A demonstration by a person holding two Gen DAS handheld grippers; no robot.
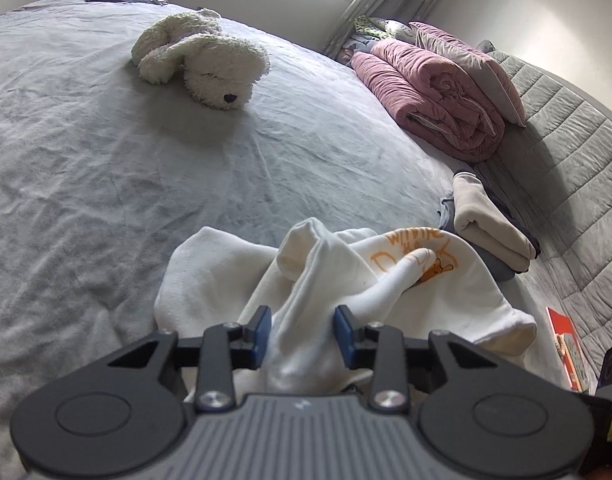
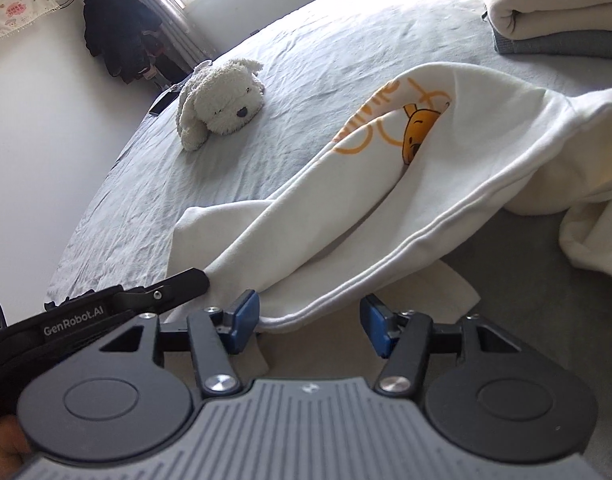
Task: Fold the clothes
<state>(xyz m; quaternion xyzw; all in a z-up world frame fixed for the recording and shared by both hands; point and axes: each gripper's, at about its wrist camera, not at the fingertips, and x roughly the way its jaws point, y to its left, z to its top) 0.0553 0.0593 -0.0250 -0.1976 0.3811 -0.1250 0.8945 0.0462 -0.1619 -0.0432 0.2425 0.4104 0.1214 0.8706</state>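
Observation:
A white sweatshirt with an orange bear print (image 1: 346, 280) lies bunched on the grey bed sheet (image 1: 106, 160). My left gripper (image 1: 303, 330) has its blue pads on either side of a bunch of the cloth, which fills the gap between them. In the right wrist view the sweatshirt (image 2: 446, 168) is lifted and stretched; its hem hangs between the pads of my right gripper (image 2: 312, 322), which stand wide apart. The left gripper's black body (image 2: 106, 304) shows at the left, holding the cloth's corner.
A white plush dog (image 1: 202, 56) lies further up the bed, also in the right wrist view (image 2: 220, 100). Folded beige and grey clothes (image 1: 490, 228) are stacked at the right. A rolled pink quilt (image 1: 434, 96) and pillow lie by the grey headboard (image 1: 566, 160).

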